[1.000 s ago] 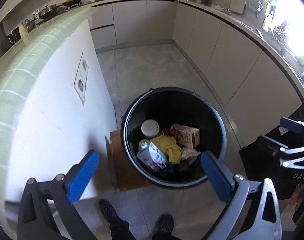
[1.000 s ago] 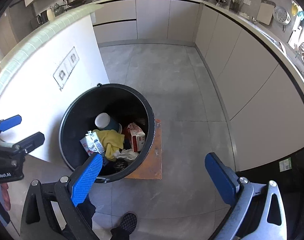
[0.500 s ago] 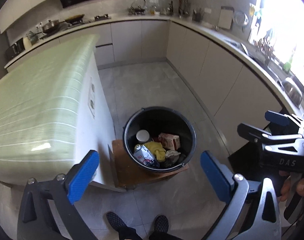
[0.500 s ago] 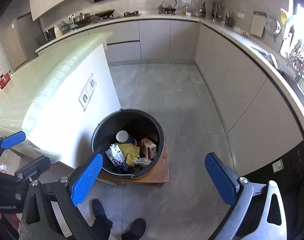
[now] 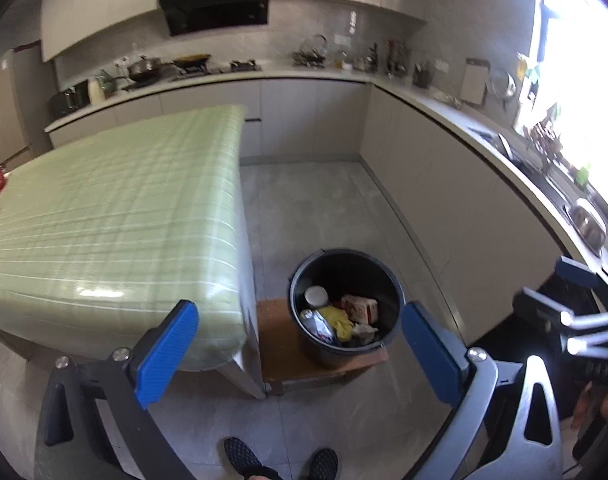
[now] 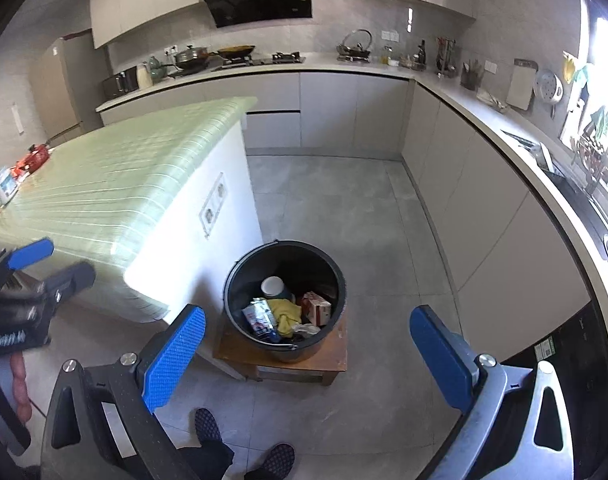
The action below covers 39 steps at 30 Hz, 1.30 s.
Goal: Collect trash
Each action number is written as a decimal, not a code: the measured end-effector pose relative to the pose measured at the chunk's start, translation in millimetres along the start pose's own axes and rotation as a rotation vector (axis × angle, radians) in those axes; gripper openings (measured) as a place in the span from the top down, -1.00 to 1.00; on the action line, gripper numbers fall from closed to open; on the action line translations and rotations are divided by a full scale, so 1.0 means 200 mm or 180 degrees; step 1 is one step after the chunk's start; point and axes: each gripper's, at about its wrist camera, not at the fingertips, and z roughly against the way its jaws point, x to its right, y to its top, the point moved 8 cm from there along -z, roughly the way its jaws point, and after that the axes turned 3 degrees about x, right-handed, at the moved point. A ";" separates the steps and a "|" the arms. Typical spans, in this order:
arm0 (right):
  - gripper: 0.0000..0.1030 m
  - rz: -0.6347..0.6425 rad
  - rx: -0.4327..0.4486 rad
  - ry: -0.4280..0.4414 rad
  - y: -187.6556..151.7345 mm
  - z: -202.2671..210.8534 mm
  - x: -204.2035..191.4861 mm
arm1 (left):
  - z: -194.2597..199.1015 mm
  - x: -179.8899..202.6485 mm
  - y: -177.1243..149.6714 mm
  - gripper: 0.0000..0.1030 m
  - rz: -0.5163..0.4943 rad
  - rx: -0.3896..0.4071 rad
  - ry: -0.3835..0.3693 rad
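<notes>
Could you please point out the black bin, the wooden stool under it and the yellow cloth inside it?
black bin (image 6: 240, 276): right wrist view, left part of its rim.
wooden stool (image 6: 336, 354): right wrist view, bare right part of its top.
yellow cloth (image 6: 287, 310): right wrist view, middle of the cloth.

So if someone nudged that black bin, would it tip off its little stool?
Possibly. The black bin stands on a small wooden stool barely wider than its base. Only light-looking trash sits low inside, so it probably slides or tips easily.

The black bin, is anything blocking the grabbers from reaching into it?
Nothing visible blocks it. The black bin sits open-topped on a wooden stool beside the island, with bare floor between it and the open left gripper and right gripper.
</notes>
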 end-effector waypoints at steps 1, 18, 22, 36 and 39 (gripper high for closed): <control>-1.00 0.0004 0.0021 0.0009 0.00 0.02 -0.01 | 0.02 -0.01 0.02 -0.98 0.0027 0.0053 0.0009; -1.00 0.0048 0.0353 -0.0039 0.08 0.15 -0.06 | 0.12 -0.02 0.12 -0.98 0.0101 0.0447 0.0143; -1.00 0.0060 0.0376 -0.0023 0.09 0.14 -0.06 | 0.12 -0.03 0.11 -0.98 0.0109 0.0441 0.0174; -1.00 0.0061 0.0393 0.0019 0.09 0.14 -0.07 | 0.14 -0.02 0.11 -0.98 0.0124 0.0453 0.0199; -1.00 0.0060 0.0394 0.0020 0.09 0.14 -0.08 | 0.14 -0.01 0.11 -0.98 0.0114 0.0453 0.0198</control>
